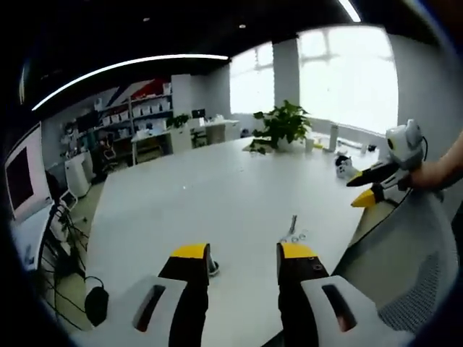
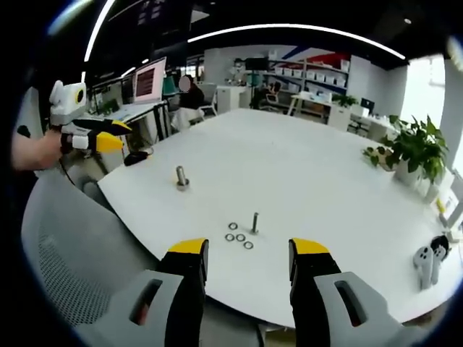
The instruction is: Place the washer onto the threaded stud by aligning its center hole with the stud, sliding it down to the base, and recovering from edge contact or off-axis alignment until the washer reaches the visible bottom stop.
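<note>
White table (image 2: 304, 166) | I see four loose washers (image 2: 239, 236) lying around the near threaded stud (image 2: 255, 222), a second stud (image 2: 181, 176) far left | my right hand-held gripper (image 2: 247, 256) and left hand-held gripper (image 1: 244, 259) both wide, holding nothing | nothing picked up yet, whole placement remains.

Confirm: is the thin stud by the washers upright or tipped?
Upright: in the right gripper view the stud rises straight from the white table, washers lying flat around its base.

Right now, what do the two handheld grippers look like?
Each gripper has two black jaws with yellow tips on light grey slotted bodies: the left gripper and the right gripper. From the side, the left gripper's body looks white, held by a bare hand.
</note>
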